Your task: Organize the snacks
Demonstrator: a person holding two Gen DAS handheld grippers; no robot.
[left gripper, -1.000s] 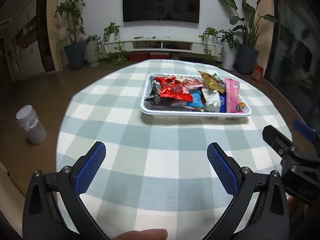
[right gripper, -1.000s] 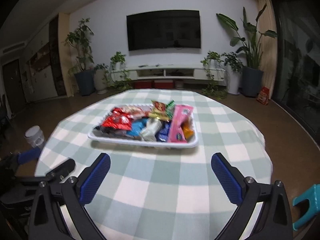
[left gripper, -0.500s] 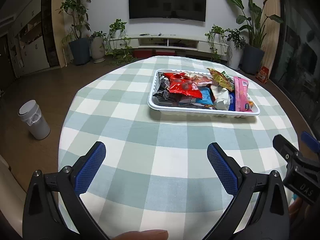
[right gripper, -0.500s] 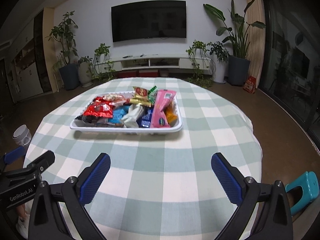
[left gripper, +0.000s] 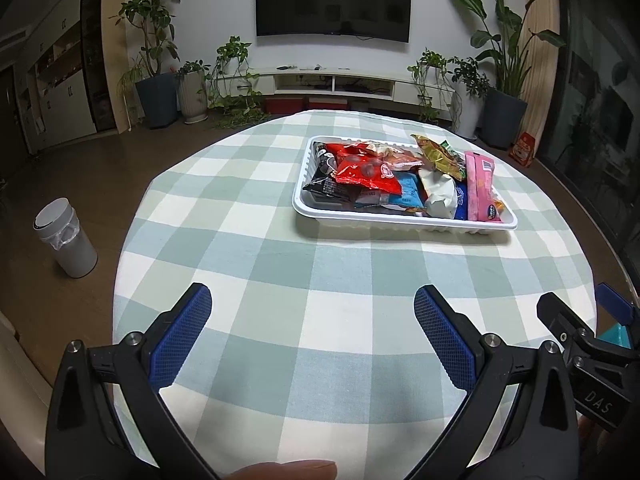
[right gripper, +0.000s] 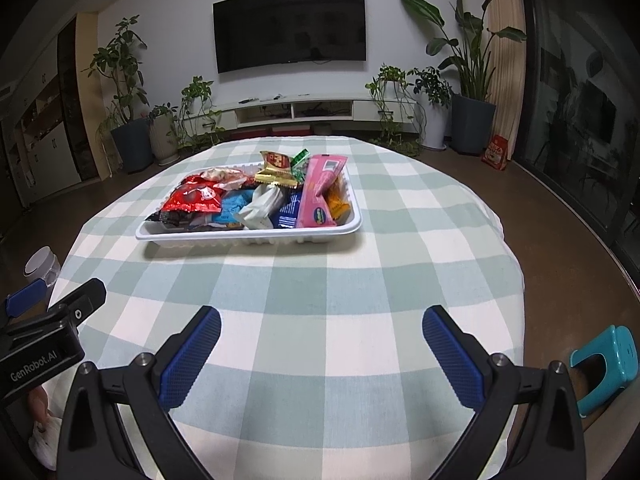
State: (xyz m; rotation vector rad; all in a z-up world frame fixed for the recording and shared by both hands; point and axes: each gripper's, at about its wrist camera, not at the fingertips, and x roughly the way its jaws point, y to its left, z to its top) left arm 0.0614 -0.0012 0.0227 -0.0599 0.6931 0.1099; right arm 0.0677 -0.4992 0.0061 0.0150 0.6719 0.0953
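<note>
Snacks (left gripper: 404, 178) piled in white tray (left gripper: 400, 222), centre-right of left wrist frame; cloth around it bare. Left gripper (left gripper: 312, 336) and right gripper (right gripper: 322, 354) both spread wide, holding nothing, near edge. Fits sorted or unsorted; if picking, take top packets singly.

A home living room: wall-mounted television (right gripper: 290, 28), low media console (right gripper: 296, 110), potted plants (right gripper: 468, 76).
</note>
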